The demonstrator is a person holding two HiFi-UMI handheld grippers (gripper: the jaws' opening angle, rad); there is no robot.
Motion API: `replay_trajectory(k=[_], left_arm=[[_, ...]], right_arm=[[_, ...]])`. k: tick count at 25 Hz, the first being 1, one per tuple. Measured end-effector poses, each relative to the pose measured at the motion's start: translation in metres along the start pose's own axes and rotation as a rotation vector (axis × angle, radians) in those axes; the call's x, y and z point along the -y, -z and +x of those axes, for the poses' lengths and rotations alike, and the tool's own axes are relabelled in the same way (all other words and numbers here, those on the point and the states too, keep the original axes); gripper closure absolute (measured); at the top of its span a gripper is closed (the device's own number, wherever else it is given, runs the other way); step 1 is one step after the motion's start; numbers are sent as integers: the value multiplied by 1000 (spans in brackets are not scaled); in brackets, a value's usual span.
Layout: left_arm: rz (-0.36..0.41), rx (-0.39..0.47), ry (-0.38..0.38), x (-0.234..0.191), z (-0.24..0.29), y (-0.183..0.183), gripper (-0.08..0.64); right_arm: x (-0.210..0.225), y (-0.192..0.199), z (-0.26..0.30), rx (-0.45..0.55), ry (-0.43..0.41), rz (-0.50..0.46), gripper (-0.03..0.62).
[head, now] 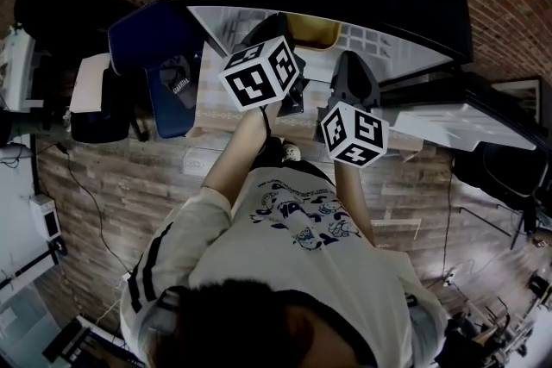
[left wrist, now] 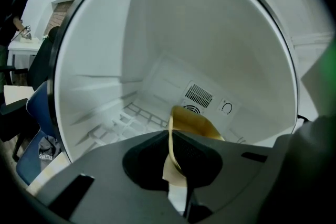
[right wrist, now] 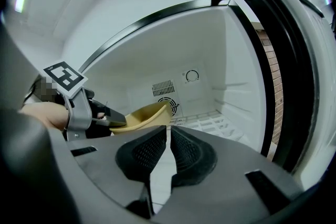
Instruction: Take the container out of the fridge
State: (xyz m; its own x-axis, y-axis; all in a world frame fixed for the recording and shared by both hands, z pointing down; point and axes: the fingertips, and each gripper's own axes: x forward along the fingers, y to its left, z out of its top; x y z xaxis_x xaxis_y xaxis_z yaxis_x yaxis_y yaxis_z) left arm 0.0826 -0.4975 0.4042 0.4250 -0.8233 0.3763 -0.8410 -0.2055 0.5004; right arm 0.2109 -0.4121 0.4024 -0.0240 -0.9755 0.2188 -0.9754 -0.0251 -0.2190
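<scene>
Left gripper view: claw (left wrist: 174, 137) on container (left wrist: 198, 123) rim.

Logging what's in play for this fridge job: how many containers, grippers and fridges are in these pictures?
yellow container: 1
grippers, the left gripper and the right gripper: 2
fridge: 1
Total: 4

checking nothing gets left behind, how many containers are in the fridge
1. The yellow container is low inside the fridge, its rim pinched in the left tool. No other shows, though parts of the fridge are out of view.
</scene>
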Motion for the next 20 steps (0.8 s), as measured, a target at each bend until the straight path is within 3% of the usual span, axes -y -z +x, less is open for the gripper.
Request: replay_trajectory(k=[20], left_arm=[[-26,85,-93,-4,-79,26,528]], right_arm=[[-19,9,-52,-2,-128,-20,546]])
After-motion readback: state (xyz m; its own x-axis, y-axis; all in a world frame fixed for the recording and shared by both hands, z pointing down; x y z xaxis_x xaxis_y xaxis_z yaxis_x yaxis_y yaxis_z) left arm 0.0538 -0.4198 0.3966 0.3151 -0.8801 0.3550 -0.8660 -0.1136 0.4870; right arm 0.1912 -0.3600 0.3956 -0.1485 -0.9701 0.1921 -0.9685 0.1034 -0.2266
